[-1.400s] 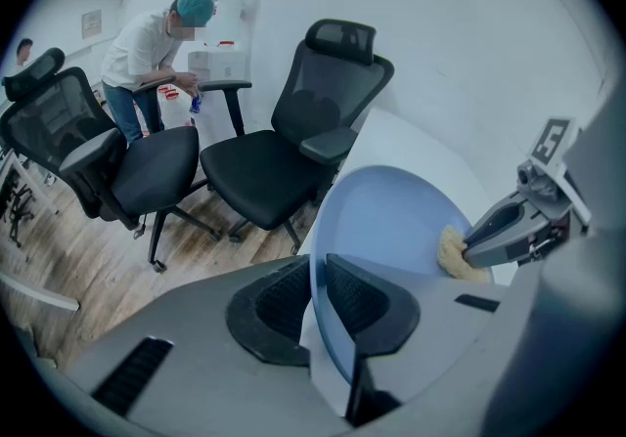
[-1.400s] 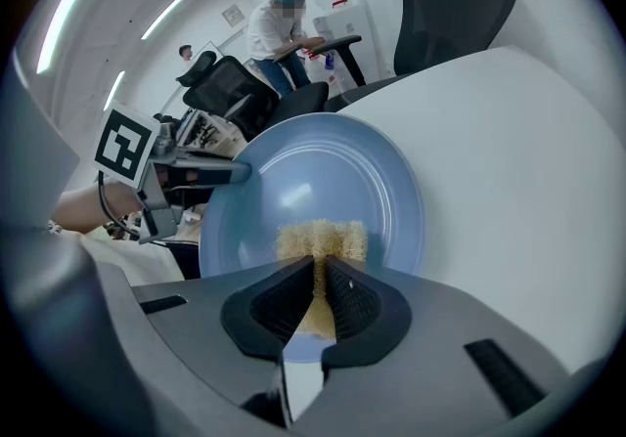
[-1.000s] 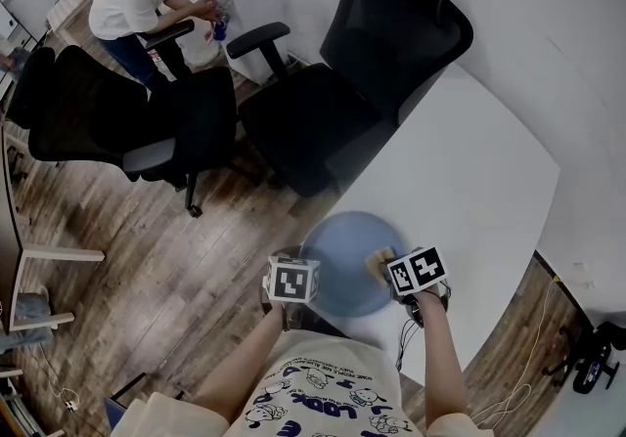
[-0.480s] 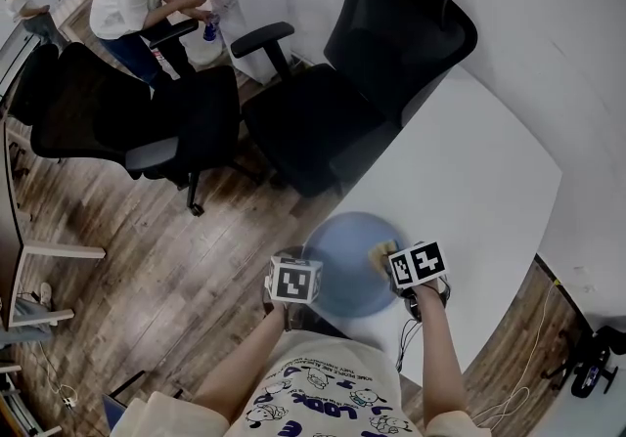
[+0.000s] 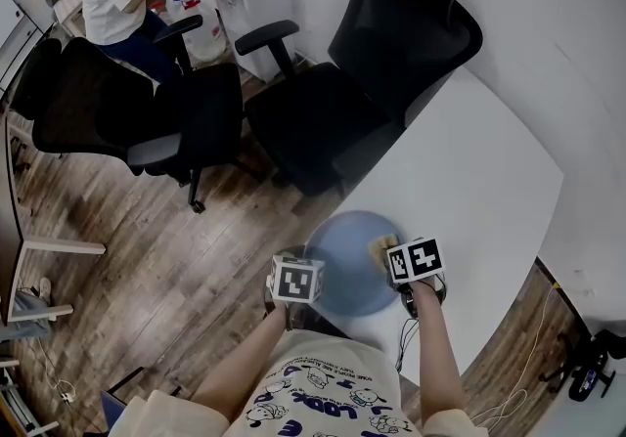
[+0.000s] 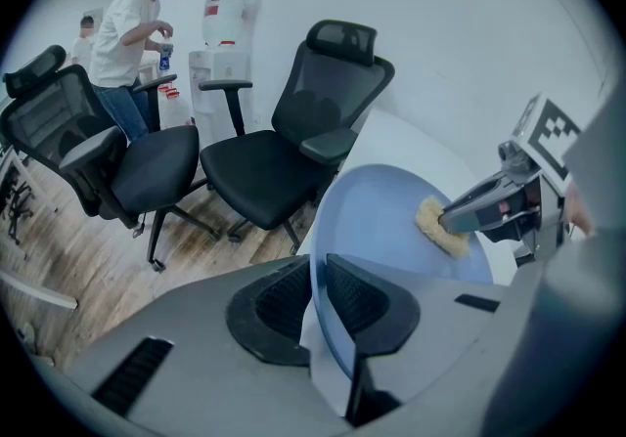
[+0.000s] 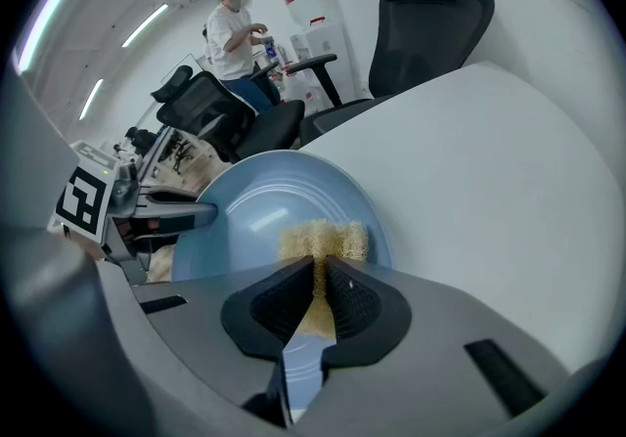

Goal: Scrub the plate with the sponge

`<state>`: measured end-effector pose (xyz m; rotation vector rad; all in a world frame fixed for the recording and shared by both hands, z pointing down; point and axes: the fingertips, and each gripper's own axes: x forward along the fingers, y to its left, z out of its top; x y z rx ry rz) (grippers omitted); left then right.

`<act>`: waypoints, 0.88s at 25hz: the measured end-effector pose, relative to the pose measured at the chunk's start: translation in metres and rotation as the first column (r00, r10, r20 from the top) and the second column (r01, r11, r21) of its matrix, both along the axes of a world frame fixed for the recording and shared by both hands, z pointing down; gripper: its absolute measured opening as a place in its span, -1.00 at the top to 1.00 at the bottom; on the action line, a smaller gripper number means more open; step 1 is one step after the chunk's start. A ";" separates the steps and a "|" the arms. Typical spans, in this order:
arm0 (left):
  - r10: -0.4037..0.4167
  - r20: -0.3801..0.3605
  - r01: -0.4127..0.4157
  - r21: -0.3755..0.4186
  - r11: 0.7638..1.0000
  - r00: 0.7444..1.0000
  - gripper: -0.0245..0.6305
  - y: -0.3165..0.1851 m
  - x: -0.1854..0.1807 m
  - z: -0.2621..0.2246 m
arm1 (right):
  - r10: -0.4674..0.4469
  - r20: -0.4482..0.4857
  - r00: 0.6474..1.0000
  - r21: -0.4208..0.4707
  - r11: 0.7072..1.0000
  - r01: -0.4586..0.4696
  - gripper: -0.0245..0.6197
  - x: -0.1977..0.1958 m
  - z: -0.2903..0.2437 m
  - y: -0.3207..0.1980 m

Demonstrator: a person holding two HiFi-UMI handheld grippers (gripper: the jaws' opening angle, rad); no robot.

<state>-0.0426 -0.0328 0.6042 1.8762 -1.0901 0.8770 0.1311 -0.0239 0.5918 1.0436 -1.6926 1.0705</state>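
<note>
The round pale-blue plate [image 5: 342, 274] overhung the near edge of the white tabletop [image 5: 469, 171], its rim clamped by the left gripper [image 6: 318, 300], while the yellowish fibrous sponge [image 5: 382, 249], pinched in the right gripper [image 7: 319, 286], pressed on its right inner face.

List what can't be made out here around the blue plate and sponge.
- Head view: marker cubes cover the jaws of the left gripper and right gripper.
- Right gripper view: gripped end of the yellow fibrous sponge, buried in the grip.
- All views: underside of the round blue plate, and whether it touches the white table; the plate itself hides it.
</note>
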 end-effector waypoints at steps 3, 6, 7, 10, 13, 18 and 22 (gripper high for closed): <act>0.000 0.001 0.000 -0.001 1.000 1.000 0.78 0.000 0.000 0.000 | -0.002 -0.014 1.000 0.011 1.000 0.003 0.78 -0.003 0.000 -0.004; -0.001 0.000 0.001 -0.003 1.000 1.000 0.78 0.000 0.000 0.001 | -0.001 -0.016 1.000 0.018 1.000 0.001 0.78 -0.007 0.000 -0.008; -0.001 0.000 0.001 -0.004 1.000 1.000 0.78 0.000 0.000 0.001 | -0.003 -0.018 1.000 0.020 1.000 0.003 0.78 -0.008 0.000 -0.010; -0.002 -0.002 0.002 -0.004 1.000 1.000 0.78 -0.001 0.000 0.001 | -0.010 -0.022 1.000 0.027 1.000 0.010 0.78 -0.012 0.001 -0.014; -0.002 -0.002 0.002 -0.004 1.000 1.000 0.78 -0.001 0.001 0.001 | -0.019 -0.019 1.000 0.036 0.999 0.020 0.78 -0.015 0.000 -0.018; -0.006 0.002 0.006 0.000 1.000 1.000 0.78 0.000 -0.001 0.001 | -0.043 -0.022 0.999 0.042 0.998 0.044 0.78 -0.024 -0.001 -0.022; -0.004 0.001 0.004 -0.004 1.000 1.000 0.78 0.001 -0.001 0.000 | -0.064 -0.026 0.998 0.049 0.997 0.066 0.78 -0.032 -0.001 -0.025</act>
